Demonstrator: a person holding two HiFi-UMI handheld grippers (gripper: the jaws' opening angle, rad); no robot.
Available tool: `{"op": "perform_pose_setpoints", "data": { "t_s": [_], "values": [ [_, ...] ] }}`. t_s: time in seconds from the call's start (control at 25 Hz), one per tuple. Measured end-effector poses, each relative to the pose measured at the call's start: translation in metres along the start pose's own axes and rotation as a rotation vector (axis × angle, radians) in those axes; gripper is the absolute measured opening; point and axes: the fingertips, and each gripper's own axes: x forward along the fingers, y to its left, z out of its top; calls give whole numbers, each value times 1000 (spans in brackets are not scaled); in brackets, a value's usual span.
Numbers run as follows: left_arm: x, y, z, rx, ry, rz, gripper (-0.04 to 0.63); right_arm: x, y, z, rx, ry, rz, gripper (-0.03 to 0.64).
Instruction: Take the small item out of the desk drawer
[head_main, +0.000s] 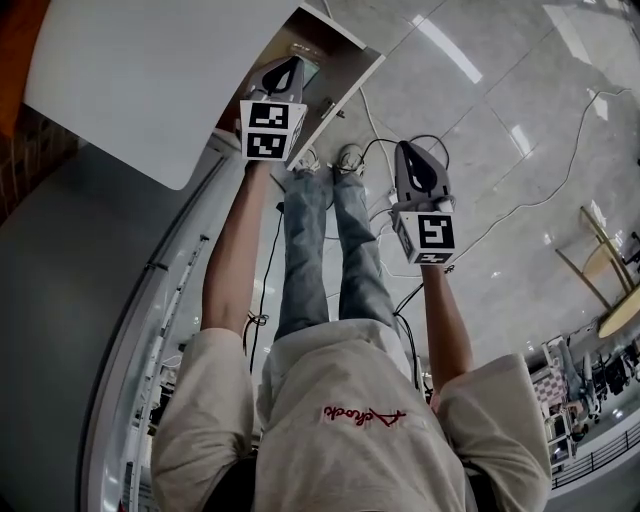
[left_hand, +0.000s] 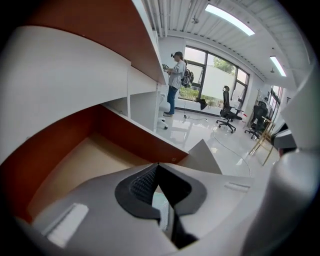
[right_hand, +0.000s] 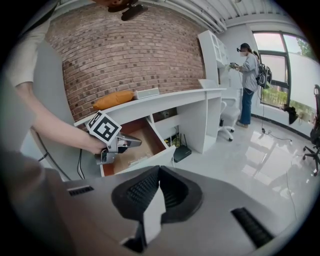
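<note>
The desk drawer (head_main: 345, 92) stands pulled open, with a white front and a tan bottom (left_hand: 75, 165). My left gripper (head_main: 290, 64) hangs over its inside with jaws shut and nothing visible between them. From the right gripper view, the left gripper (right_hand: 138, 143) points into the drawer (right_hand: 147, 136) above a small pale item (right_hand: 132, 161) lying near the drawer's front. In the head view a pale greenish thing (head_main: 307, 67) shows just past the left fingertips. My right gripper (head_main: 408, 150) is held apart over the floor, right of the drawer, with its pads (right_hand: 145, 187) meeting at the tip.
The white desk top (head_main: 140, 90) runs along the left, with a brick wall (right_hand: 130, 55) behind it and an orange cushion (right_hand: 114, 99) on it. Cables (head_main: 375, 130) trail on the glossy floor. A router (right_hand: 182, 152) sits under the desk. Another person (right_hand: 247, 85) stands far back; office chairs (left_hand: 229, 111) stand beyond.
</note>
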Motion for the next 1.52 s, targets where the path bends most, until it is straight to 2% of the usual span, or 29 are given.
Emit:
{"op": "perform_pose_setpoints", "data": {
  "t_s": [0.4,0.56,0.64,0.8,1.0,1.12,1.32,1.44,1.52],
  "values": [
    [24,2,-30,365,193,-19,9,6,5,-11,-4,-7,9,12],
    [32,4,-44,456,241,-22,9,5,3,-14,-3,1,8,12],
    [34,8,-49,464,258,-18,9,4,3,-17,-3,5,8,12],
    [38,11,-57,401,277,-36,12,3,4,-22,2,25,9,12],
    [47,9,-71,372,309,-52,120,4,3,-29,1,28,11,12],
    [50,10,-73,379,316,-47,141,4,4,-30,4,31,13,12],
    [55,16,-74,368,327,-24,137,5,3,-30,7,39,13,12],
    [55,21,-68,370,317,-5,51,6,3,-29,6,52,12,12],
    [55,23,-69,373,322,3,31,7,3,-30,5,53,10,12]
  ]
}}
